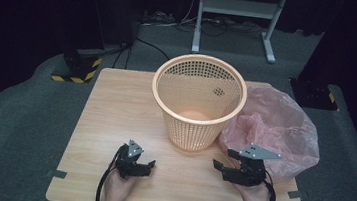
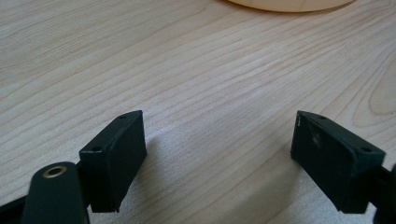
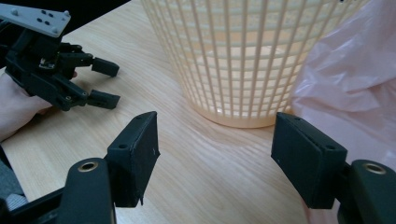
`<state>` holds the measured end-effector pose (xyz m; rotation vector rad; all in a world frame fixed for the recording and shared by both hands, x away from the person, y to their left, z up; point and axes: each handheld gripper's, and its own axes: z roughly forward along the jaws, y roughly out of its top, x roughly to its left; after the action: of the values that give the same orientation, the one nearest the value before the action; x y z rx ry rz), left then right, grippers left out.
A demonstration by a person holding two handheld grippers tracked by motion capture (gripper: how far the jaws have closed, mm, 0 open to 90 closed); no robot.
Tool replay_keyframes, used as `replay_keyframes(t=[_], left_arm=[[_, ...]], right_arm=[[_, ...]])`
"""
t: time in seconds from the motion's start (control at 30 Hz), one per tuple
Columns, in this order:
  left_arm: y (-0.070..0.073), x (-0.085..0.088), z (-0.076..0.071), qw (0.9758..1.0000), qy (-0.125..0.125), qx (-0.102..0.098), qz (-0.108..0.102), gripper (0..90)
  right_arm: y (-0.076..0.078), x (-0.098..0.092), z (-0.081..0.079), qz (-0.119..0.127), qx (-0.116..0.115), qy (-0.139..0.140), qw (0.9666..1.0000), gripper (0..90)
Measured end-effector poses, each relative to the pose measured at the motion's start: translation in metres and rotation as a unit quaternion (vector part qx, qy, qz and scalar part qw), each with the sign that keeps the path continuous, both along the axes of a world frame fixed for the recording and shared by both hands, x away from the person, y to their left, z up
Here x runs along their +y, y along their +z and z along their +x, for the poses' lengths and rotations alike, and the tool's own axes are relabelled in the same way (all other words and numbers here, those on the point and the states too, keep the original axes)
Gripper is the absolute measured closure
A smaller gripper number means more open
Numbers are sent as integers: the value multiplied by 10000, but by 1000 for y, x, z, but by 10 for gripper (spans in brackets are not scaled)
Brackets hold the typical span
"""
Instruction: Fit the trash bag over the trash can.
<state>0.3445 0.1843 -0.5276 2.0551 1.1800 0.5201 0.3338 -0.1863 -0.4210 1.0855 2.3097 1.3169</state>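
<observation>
- Item: pink plastic bag [image 1: 276, 128], thin and translucent, lay crumpled in a loose heap on the right side of the worktop [image 1: 114, 119], touching the right flank of the basket [image 1: 197, 100]; its near edge sat just beside my right hand-held gripper [image 1: 219, 167].
- Handling, as I judged it: very light, wholly soft, no stiffness to push against; the film looked slick and prone to slide out of a shallow pinch, and likely to tear if dragged across the basket rim.
- Where to take hold: I reckoned a gathered fold or the open hem, pinched deep between the pads, one hand-held gripper on each side to spread the mouth.
- Companion item: peach-coloured mesh waste basket, upright at the middle of the worktop, rigid lattice walls, seemingly empty and light enough to tip; its firm rim looked the best grasp point.
- My left hand-held gripper [image 1: 148, 166]: rested low over the bare worktop at near left, jaws parted about halfway, nothing between them.
- My right hand-held gripper: jaws stood wide with nothing held, pointed at the basket foot and the bag edge.
- Markings: no brand, label or writing could be read on bag, basket or worktop.
</observation>
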Motion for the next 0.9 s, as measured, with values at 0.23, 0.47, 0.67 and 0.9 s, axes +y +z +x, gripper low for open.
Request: replay_keyframes(t=[0.23, 0.47, 0.67, 0.9], left_arm=[[0, 0, 0, 10000, 2, -1, -2, 182], [0, 0, 0, 10000, 2, -1, -1, 182], [0, 0, 0, 10000, 0, 0, -2, 182], [0, 0, 0, 10000, 3, -3, -3, 182]], right_arm=[[11, -9, 1, -185, -174, -362, 9990, 304], [22, -25, 11, -356, -126, -739, 9966, 311], [26, -33, 21, -411, -55, -933, 9948, 311], [31, -41, 35, -585, -13, -1156, 9916, 301]])
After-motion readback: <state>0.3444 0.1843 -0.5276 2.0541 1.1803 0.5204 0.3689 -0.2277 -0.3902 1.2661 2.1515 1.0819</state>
